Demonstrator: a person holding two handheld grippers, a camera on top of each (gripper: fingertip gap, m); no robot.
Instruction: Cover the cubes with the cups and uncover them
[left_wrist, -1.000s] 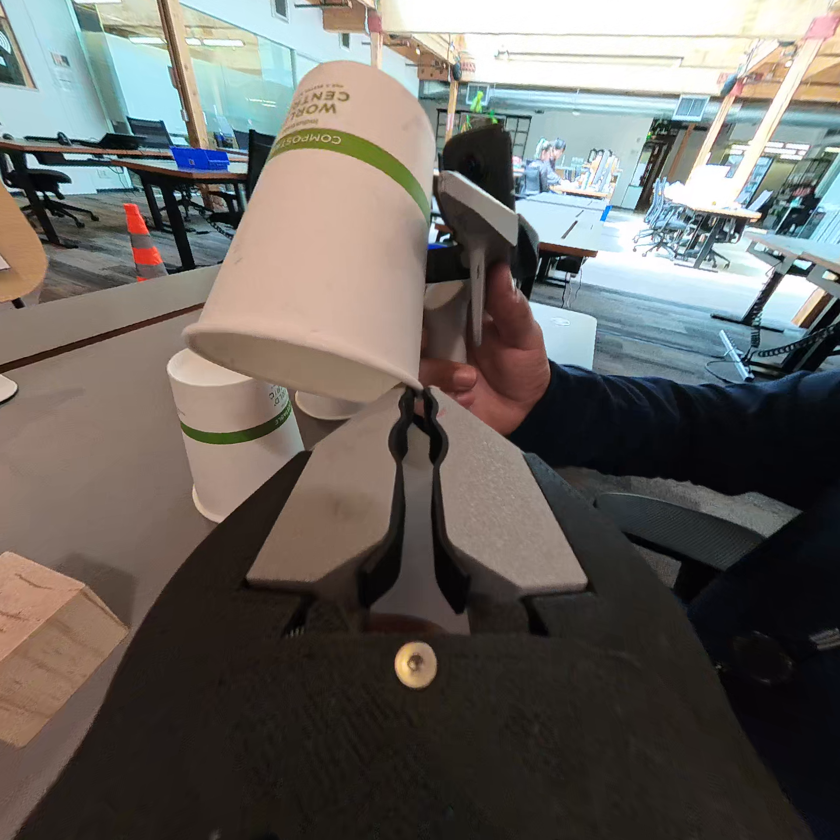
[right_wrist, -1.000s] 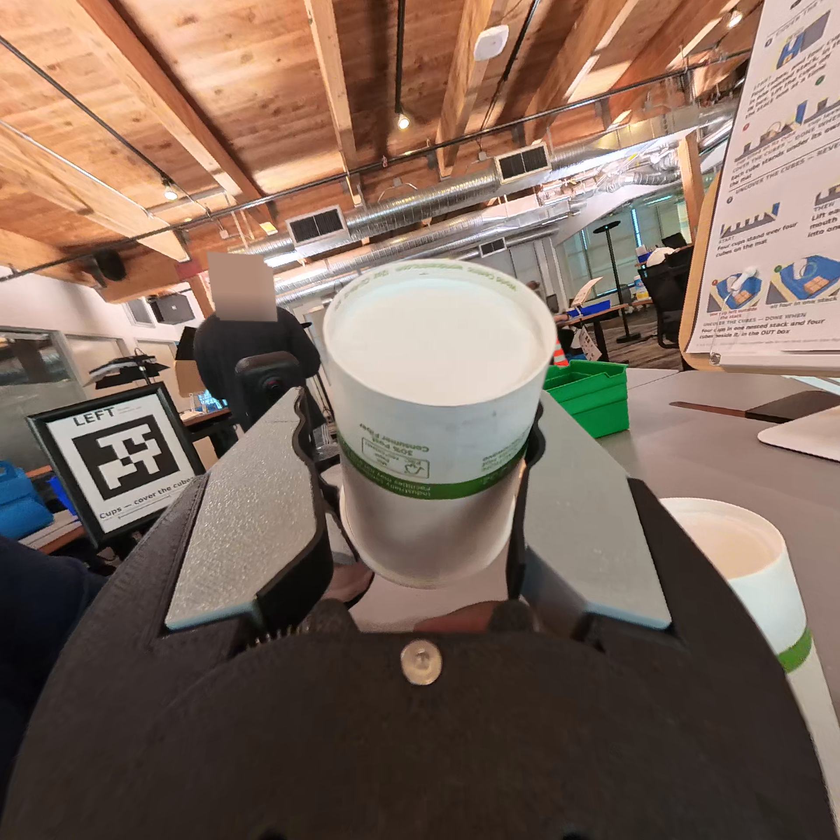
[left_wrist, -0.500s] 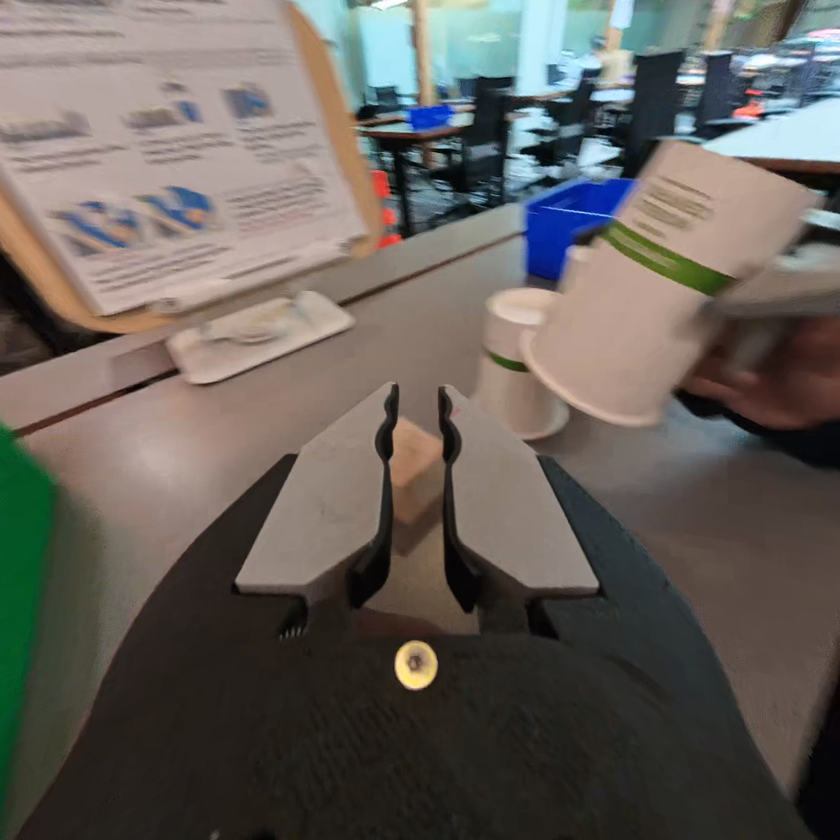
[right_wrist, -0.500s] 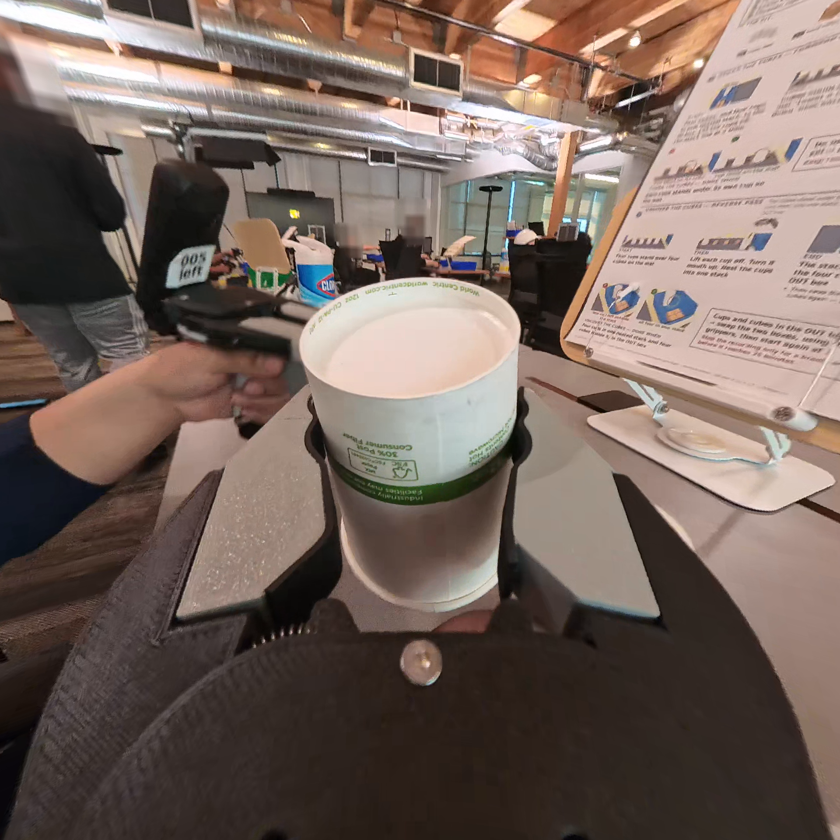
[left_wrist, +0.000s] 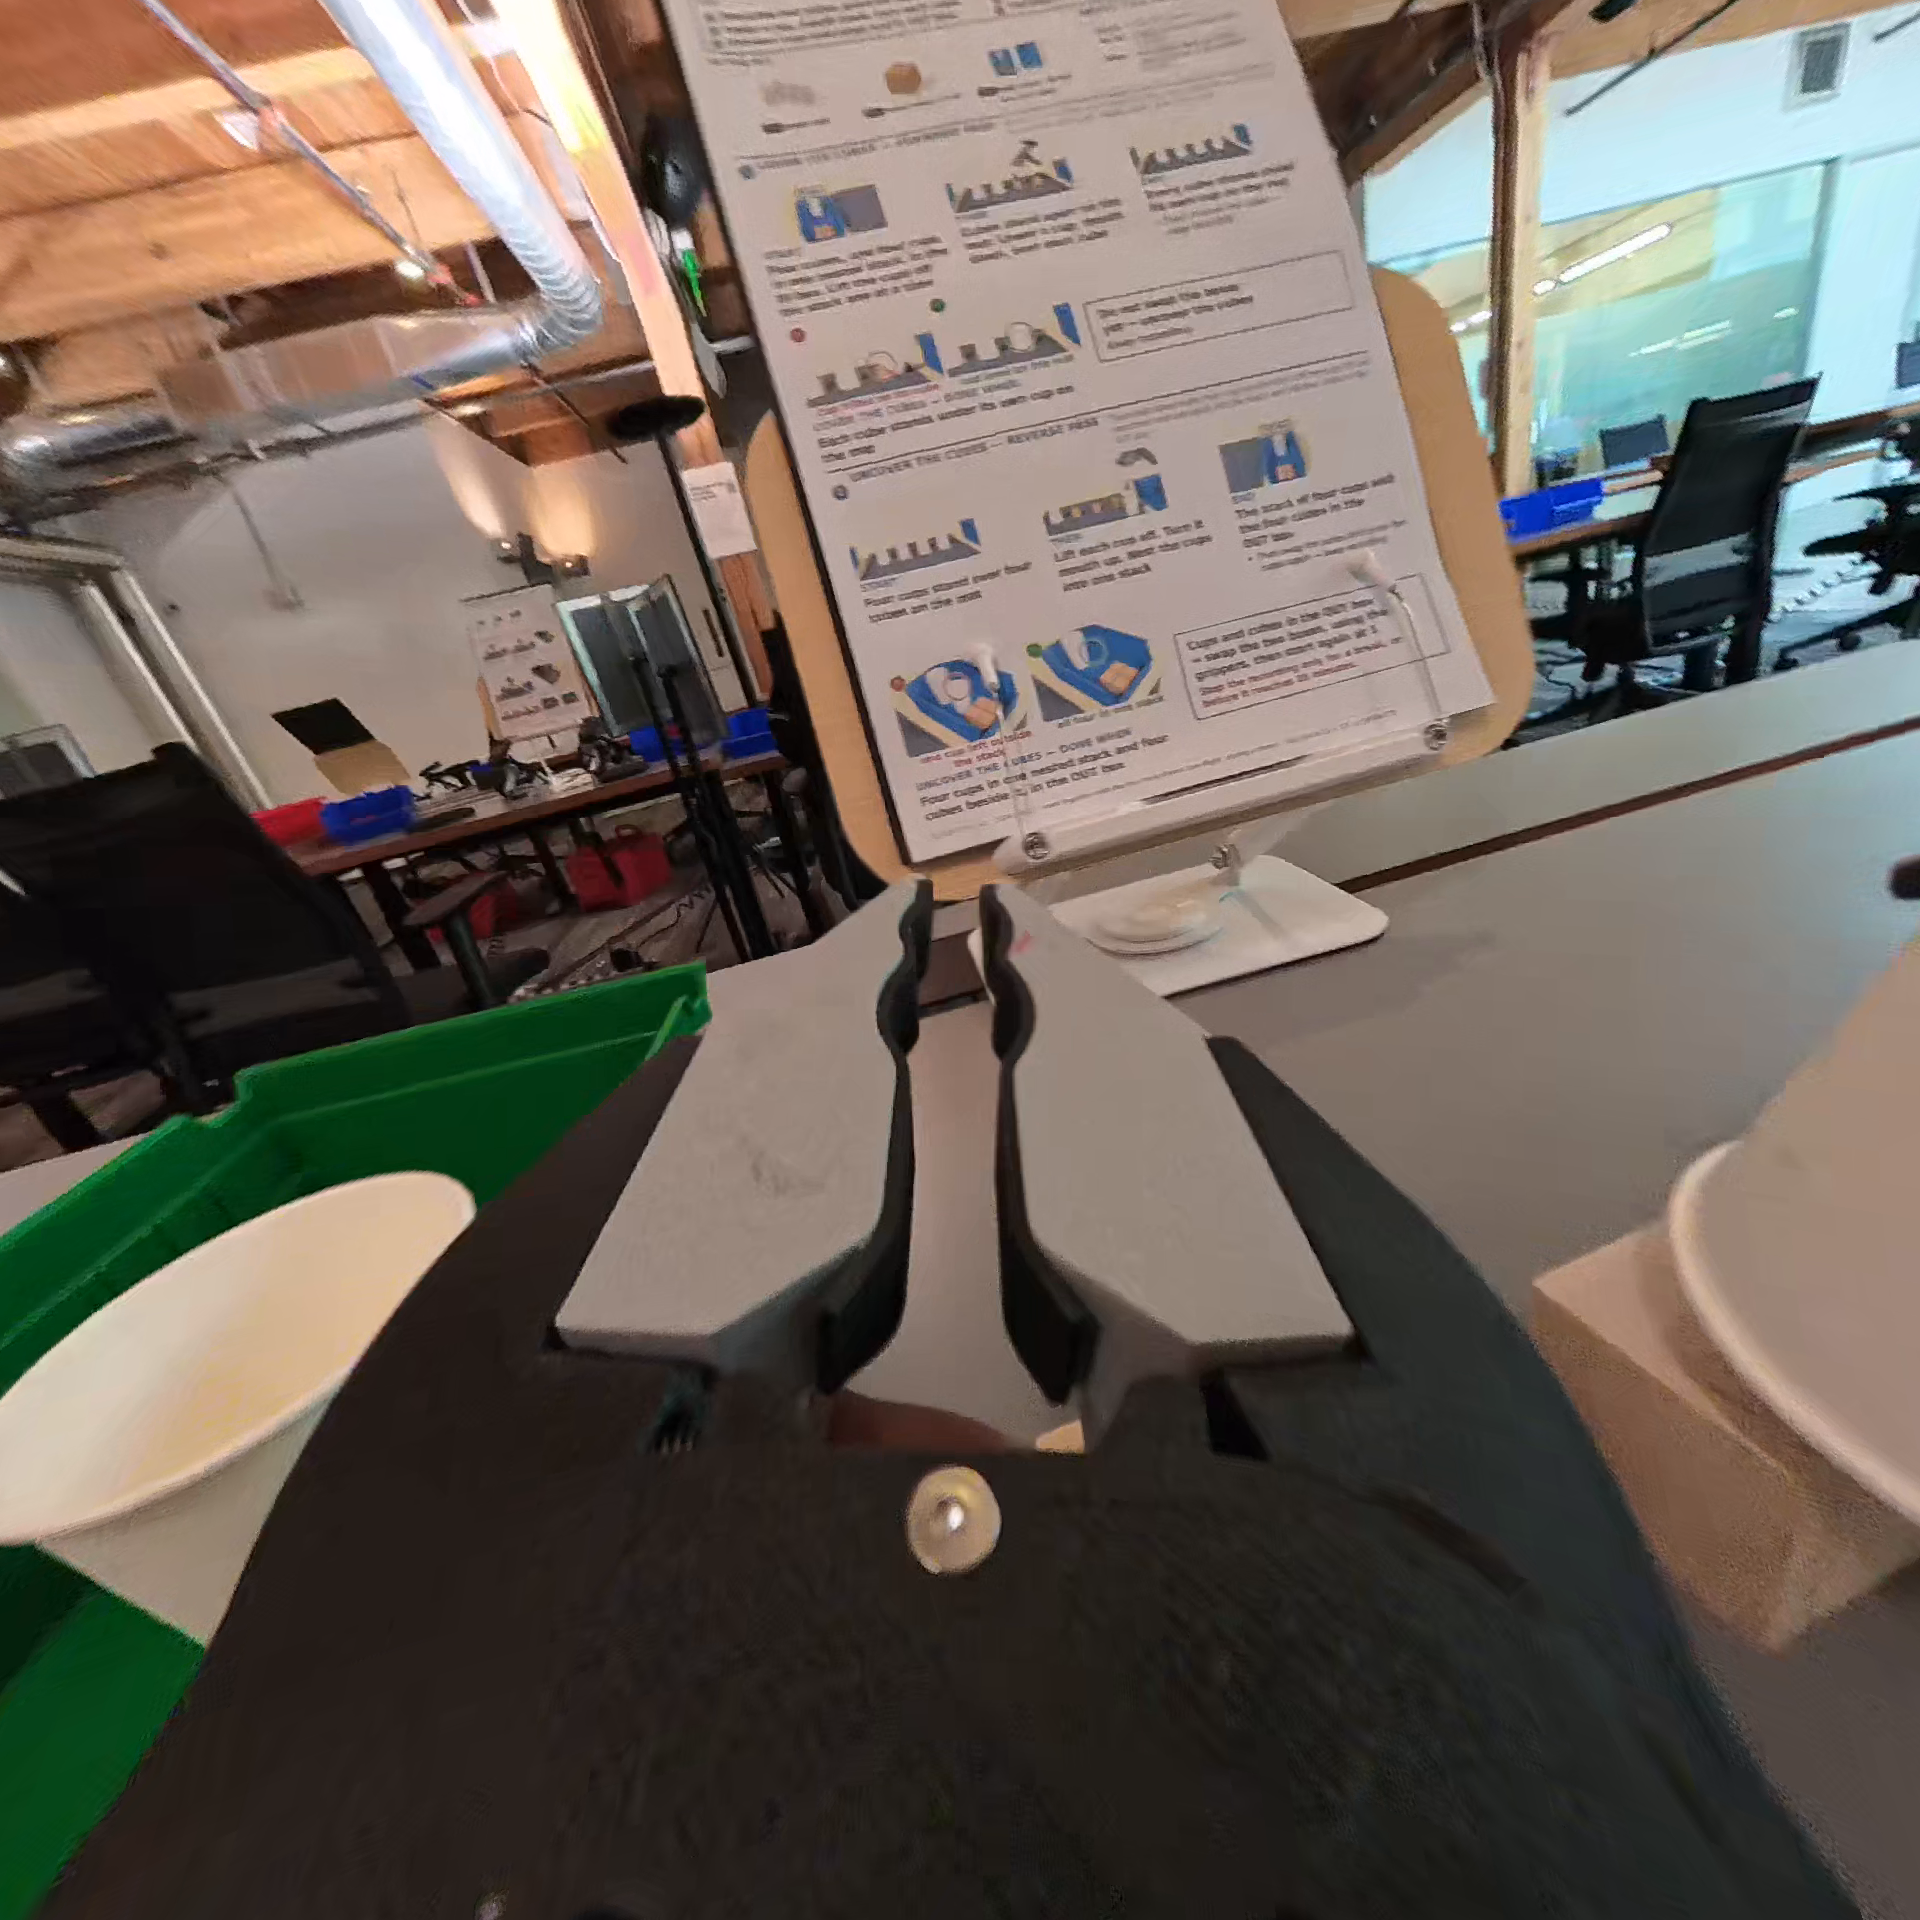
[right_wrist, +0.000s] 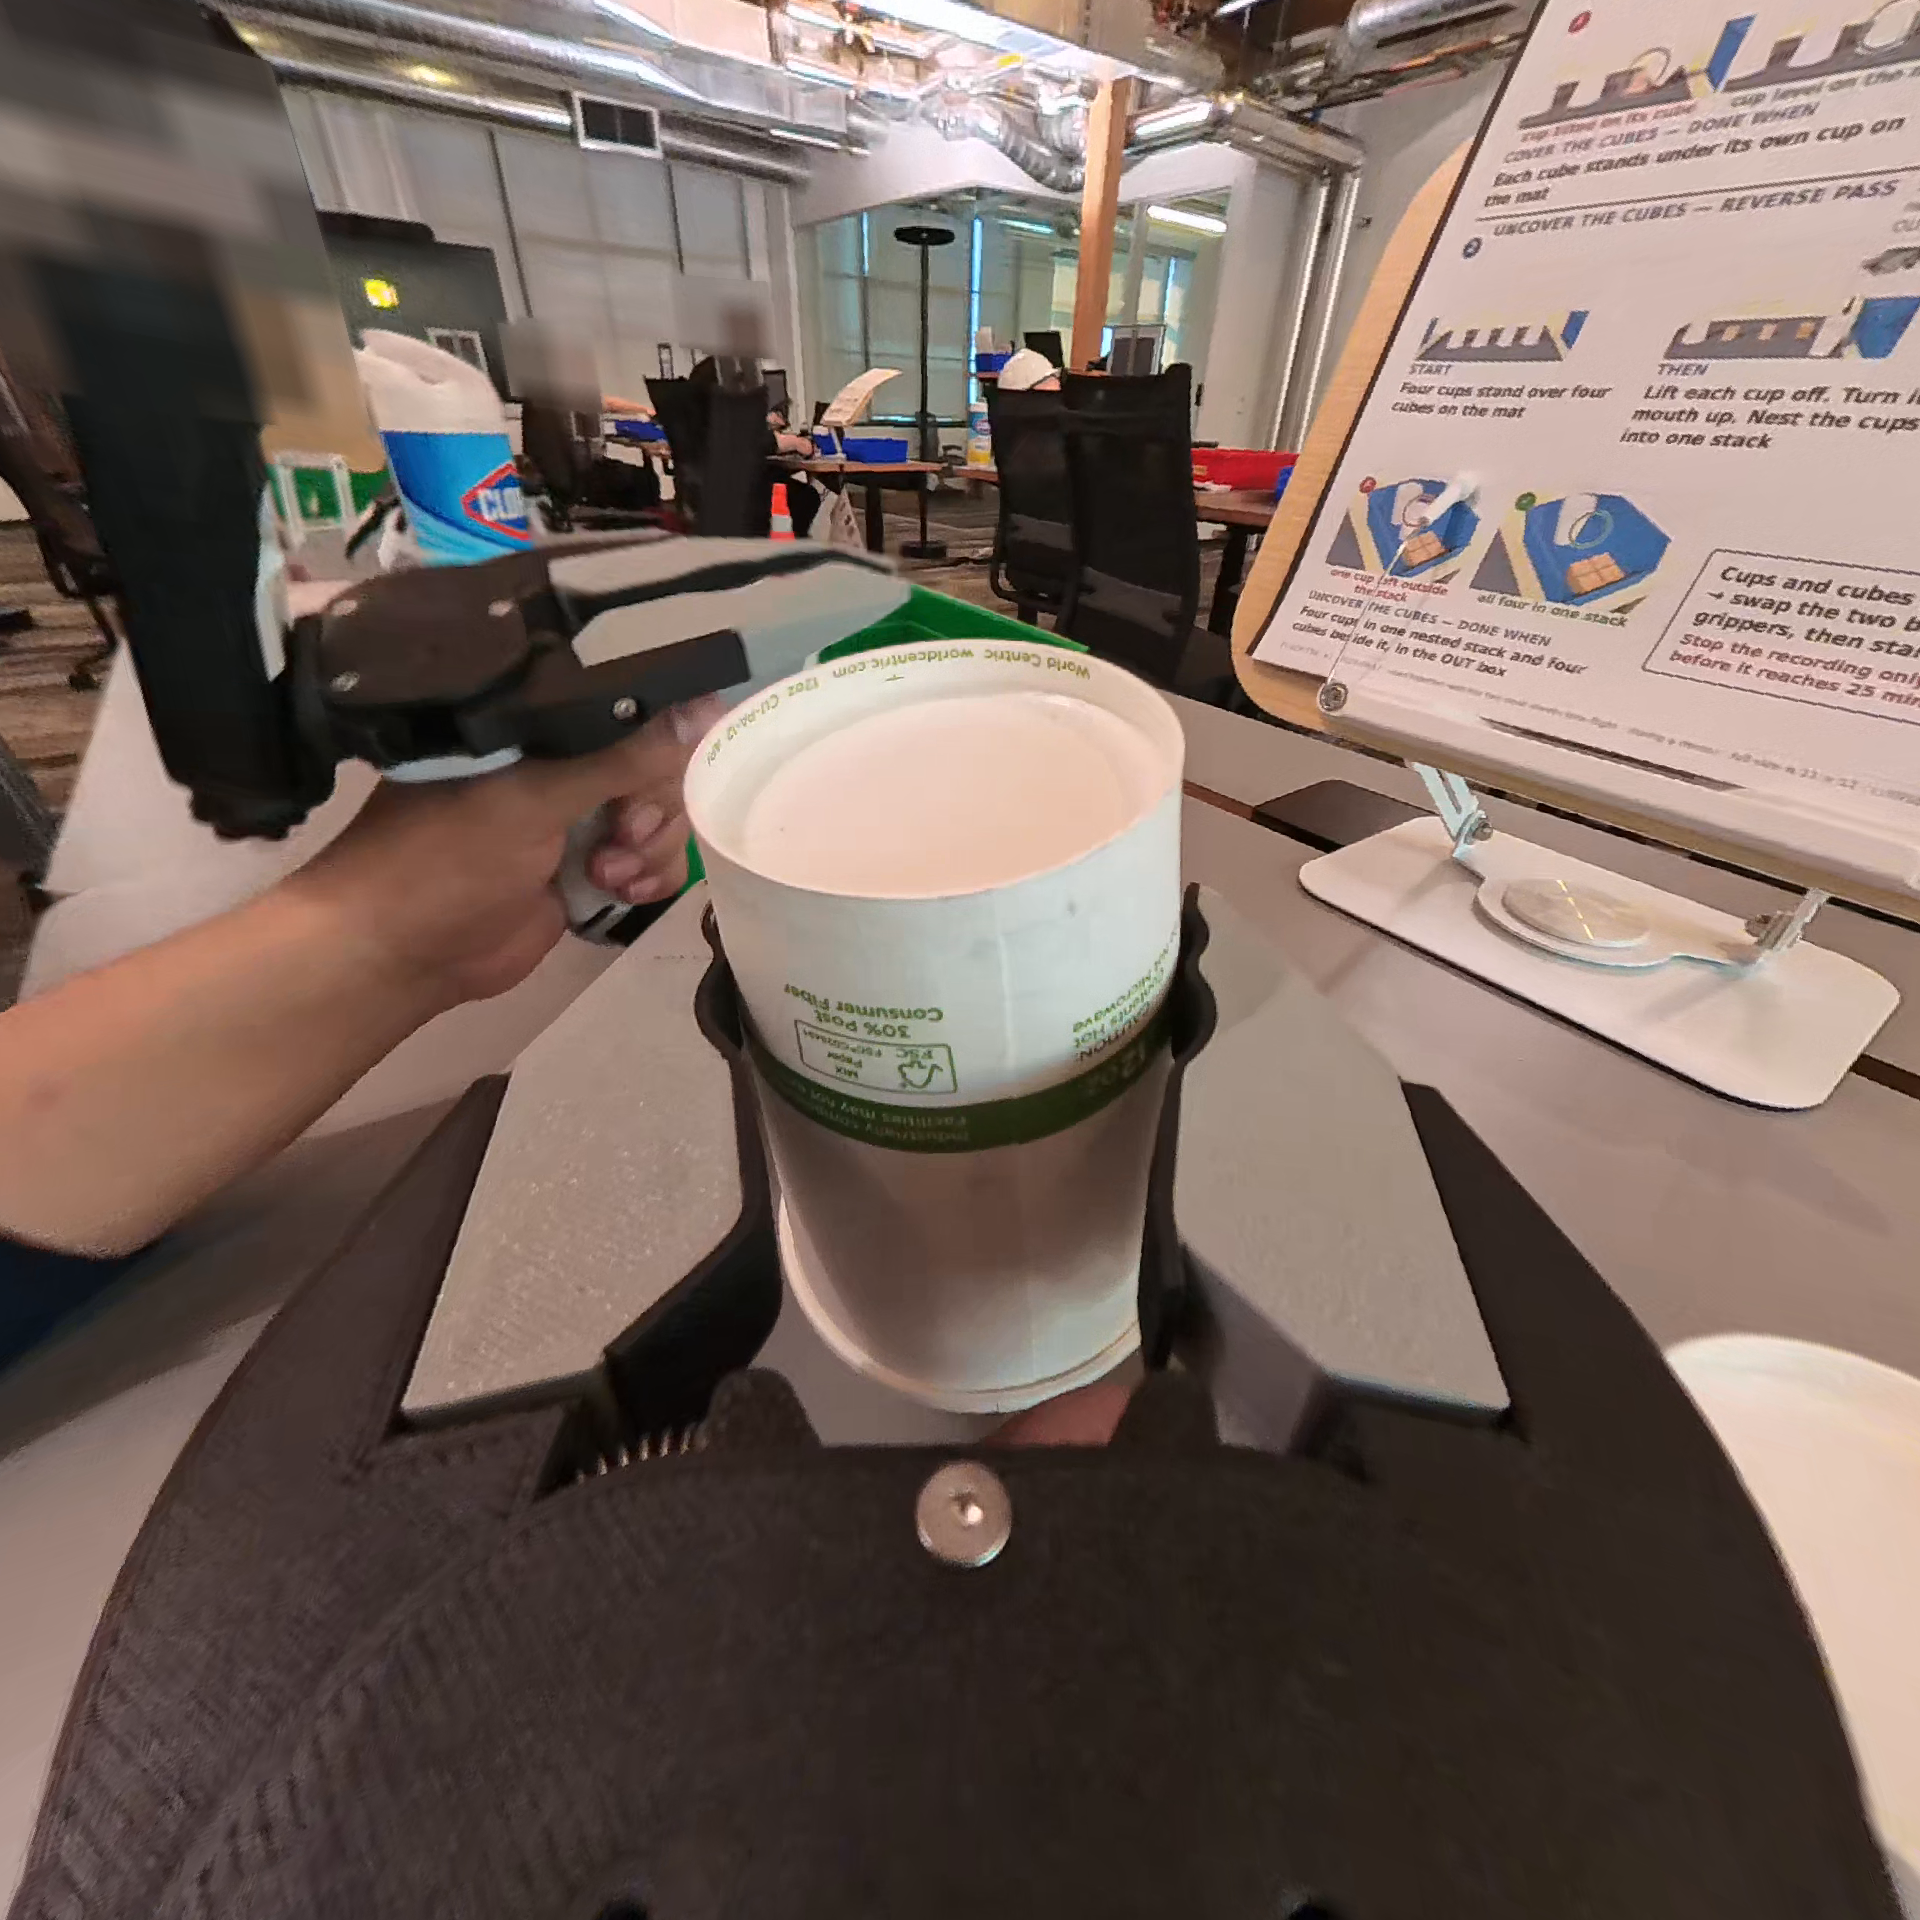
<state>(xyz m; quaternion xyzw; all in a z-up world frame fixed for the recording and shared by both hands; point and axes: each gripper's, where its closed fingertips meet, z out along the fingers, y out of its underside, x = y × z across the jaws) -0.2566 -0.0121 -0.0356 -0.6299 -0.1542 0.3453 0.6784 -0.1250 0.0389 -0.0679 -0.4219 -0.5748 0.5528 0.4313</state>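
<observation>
Beside right claw (right_wrist: 956, 1039)'s clamped cup (right_wrist: 940, 935), bare table (right_wrist: 1558, 1143).

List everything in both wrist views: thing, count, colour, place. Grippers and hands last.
Paper cup: one, white with green band, upside down between the right gripper's fingers.
Second paper cup: one, white, mouth up, in the green bin.
Third paper cup: one, white, partly in frame at right, tilted against the wooden cube.
Wooden cube: one, pale wood, on the table at right.
Green bin: one, on the table at left.
Instruction sheet on stand: one, white sheet, wooden backing, white base, far side of the table.
Table: grey.
Wipes canister: one, white and blue, background.
Left gripper: jaws narrowly apart, nothing between them.
Right gripper: pads pressed on the cup's sides.
Left hand: holds the left gripper's handle.
</observation>
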